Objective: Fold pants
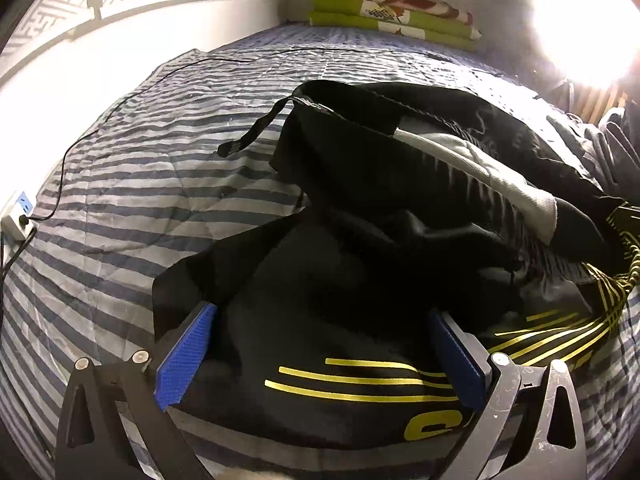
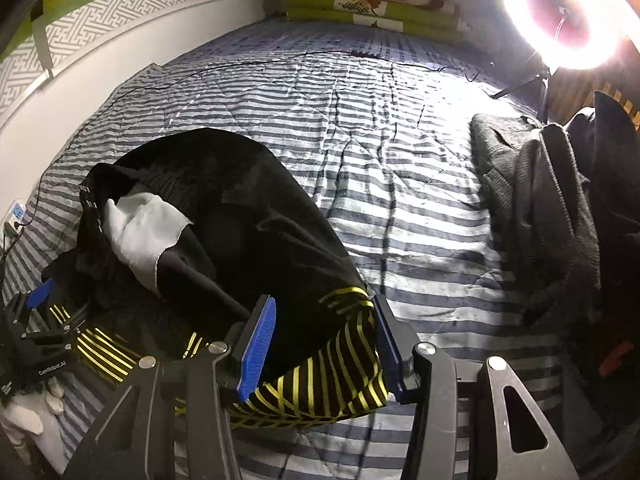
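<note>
- The black pants (image 2: pixel 224 216) lie bunched on the striped bedspread (image 2: pixel 400 168), left of centre.
- The right gripper (image 2: pixel 324 344) straddles the yellow-striped hem (image 2: pixel 332 376); grip unclear.
- The left gripper (image 1: pixel 320 344) is spread wide, released, over the pants.

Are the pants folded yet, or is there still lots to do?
Not yet. The black pants still lie bunched on the striped bed cover, with a white pocket lining poking out. In hand: the right tool has the yellow-striped end between its pads, and the left tool sits open over the other part. Left to do: smoothing flat and every fold.
</note>
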Motion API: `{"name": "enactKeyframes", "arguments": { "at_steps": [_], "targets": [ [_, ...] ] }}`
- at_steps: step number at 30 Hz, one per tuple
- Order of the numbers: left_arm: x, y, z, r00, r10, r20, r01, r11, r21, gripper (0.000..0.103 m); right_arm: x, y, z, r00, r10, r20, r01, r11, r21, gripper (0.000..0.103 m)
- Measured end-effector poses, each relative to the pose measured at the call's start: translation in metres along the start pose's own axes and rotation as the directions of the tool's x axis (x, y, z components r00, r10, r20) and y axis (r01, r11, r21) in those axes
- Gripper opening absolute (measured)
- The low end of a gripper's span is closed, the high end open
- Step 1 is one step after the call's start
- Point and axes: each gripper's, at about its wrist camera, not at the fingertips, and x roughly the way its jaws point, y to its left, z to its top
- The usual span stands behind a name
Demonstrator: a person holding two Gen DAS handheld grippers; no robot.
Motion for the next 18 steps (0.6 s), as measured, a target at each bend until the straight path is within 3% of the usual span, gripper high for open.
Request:
{"name": "enactKeyframes", "arguments": {
  "at_steps": [7,11,13,18],
  "targets": [
    [-0.004,0.003,0.003,0.998,-0.057,-0.022,0.057,0.998,0.007,0.103,0.005,-0.004,-0.002,1.000,0.017,-0.007,-0.017,1.000,0.010,0.045],
    [-0.009,0.015,0.007,0.989,-0.129,-0.068,0.121,0.988,-0.099,0.103,0.002,-0.007,-0.001,0.999,0.037,0.001,-0.037,0.999,0.004,0.045],
    [-0.007,0.014,0.017,0.982,-0.122,-0.144,0.113,0.991,-0.072,0.103,-0.001,-0.010,0.001,0.999,0.046,0.010,-0.046,0.999,-0.002,0.045],
    [-0.027,0.019,0.058,0.996,-0.023,-0.088,0.018,0.998,-0.053,0.103,-0.003,-0.022,0.010,0.995,0.102,-0.003,-0.102,0.995,0.011,0.045]
  ]
}}
